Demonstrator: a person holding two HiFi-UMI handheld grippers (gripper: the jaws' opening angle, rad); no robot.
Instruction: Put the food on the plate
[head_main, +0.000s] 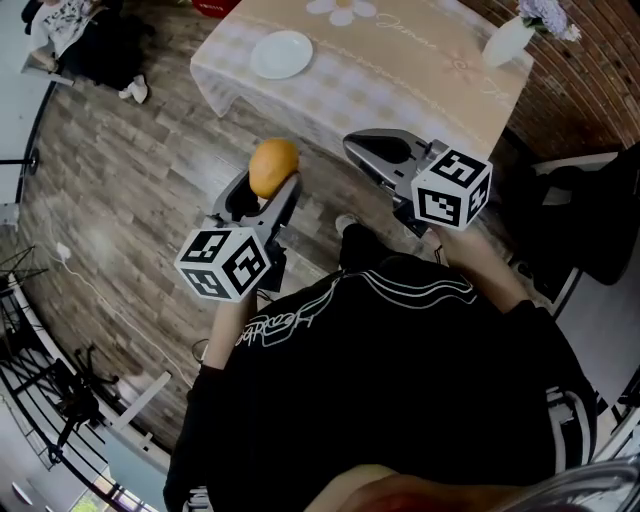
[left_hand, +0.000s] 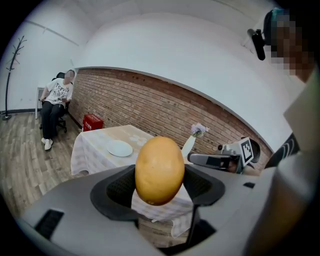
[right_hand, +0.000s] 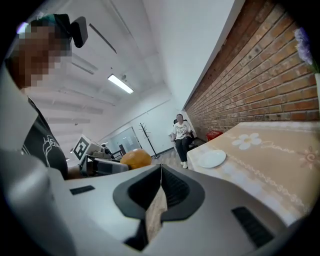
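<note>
An orange-yellow, egg-shaped piece of food (head_main: 273, 166) (left_hand: 160, 170) sits between the pads of my left gripper (head_main: 270, 186) (left_hand: 160, 186), which is shut on it and holds it in the air above the wooden floor, short of the table. The white plate (head_main: 281, 54) (left_hand: 120, 148) (right_hand: 211, 158) lies bare near the table's left corner. My right gripper (head_main: 352, 146) (right_hand: 160, 169) hovers to the right of the left one, jaws shut with nothing between them. From the right gripper view the held food (right_hand: 135, 158) shows at the left.
The table (head_main: 400, 95) has a beige checked cloth with a daisy print. A white vase of flowers (head_main: 508, 40) (left_hand: 188, 146) stands by the brick wall. A seated person (head_main: 70, 30) (left_hand: 55, 100) is at the far left, with a red box (left_hand: 93, 121) nearby.
</note>
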